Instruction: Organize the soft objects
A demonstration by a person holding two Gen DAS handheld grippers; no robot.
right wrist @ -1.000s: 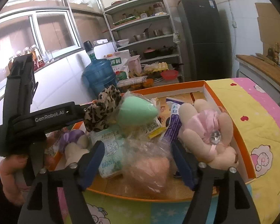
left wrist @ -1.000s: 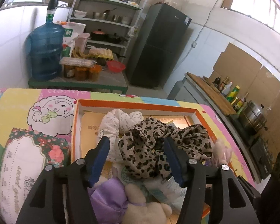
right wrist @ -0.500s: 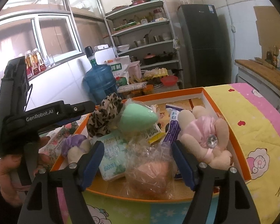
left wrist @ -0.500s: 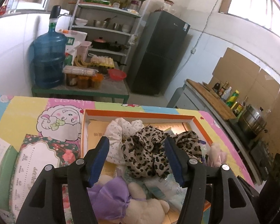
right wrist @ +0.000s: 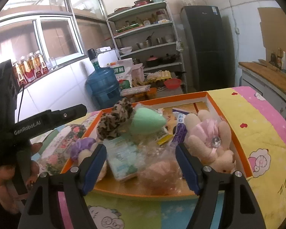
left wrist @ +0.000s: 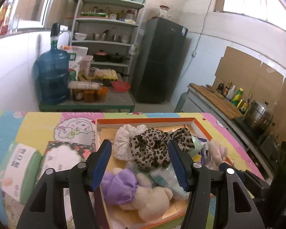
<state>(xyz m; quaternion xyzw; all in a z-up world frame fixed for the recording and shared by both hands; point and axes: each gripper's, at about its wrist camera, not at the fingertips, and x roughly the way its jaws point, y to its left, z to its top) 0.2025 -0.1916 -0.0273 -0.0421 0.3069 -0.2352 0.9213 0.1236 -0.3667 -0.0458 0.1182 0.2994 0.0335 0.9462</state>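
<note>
Left view: my left tongs [left wrist: 139, 159] have lifted and drawn back from the tray [left wrist: 202, 128], jaws released, empty; the leopard scarf [left wrist: 152, 148] lies on the pile.

Right view: my right tongs [right wrist: 141, 164] hover released, barely shifted, over the bagged puff [right wrist: 160, 173]. Sorting hasn't begun, I judge.

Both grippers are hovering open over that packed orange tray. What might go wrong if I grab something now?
1. The leopard scrunchie lies tangled on the white scrunchie and other items, so a pinch may lift several at once.
2. The green sponge perches high on the pile and may roll off if nudged.
3. The crinkly plastic bag in front of the right gripper could slip from the jaws.
</note>
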